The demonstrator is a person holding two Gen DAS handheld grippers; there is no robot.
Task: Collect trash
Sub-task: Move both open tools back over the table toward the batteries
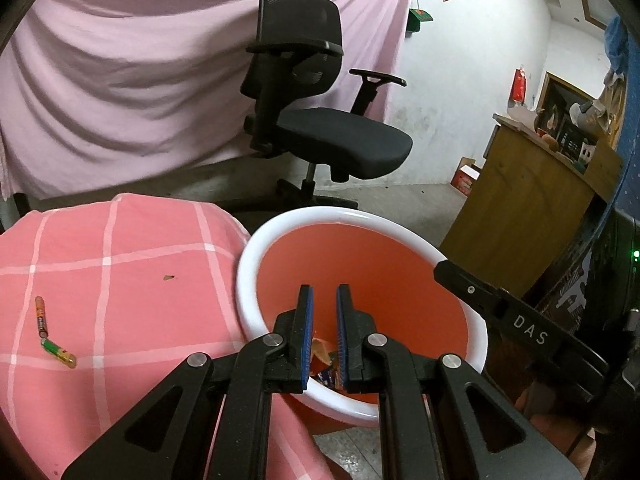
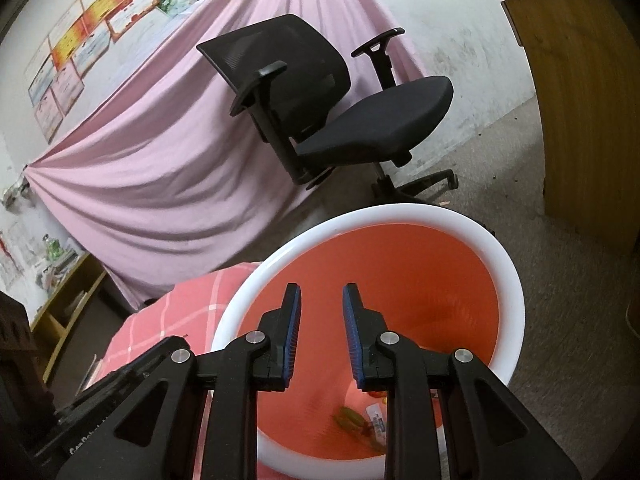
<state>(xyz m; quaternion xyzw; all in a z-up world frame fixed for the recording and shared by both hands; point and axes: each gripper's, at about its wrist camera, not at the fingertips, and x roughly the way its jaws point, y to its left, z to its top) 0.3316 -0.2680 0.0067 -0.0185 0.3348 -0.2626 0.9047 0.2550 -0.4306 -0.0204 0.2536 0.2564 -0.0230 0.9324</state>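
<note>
Hovering over the orange bin (image 1: pixel 400 280), left tongs (image 1: pixel 324 294) slightly parted, right tongs (image 2: pixel 322 294) spread wider, both seemingly empty.

I see a black mesh-back office chair (image 1: pixel 316 120) on a grey concrete floor (image 2: pixel 560 312), in front of a pink sheet (image 1: pixel 120 80) draped across the whitewashed wall (image 1: pixel 460 100). To my right stands a wooden cabinet (image 1: pixel 524 216) with clutter on top. Certificates (image 2: pixel 80 48) line the wall at upper left. A low shelf (image 2: pixel 68 300) sits at far left.
</note>
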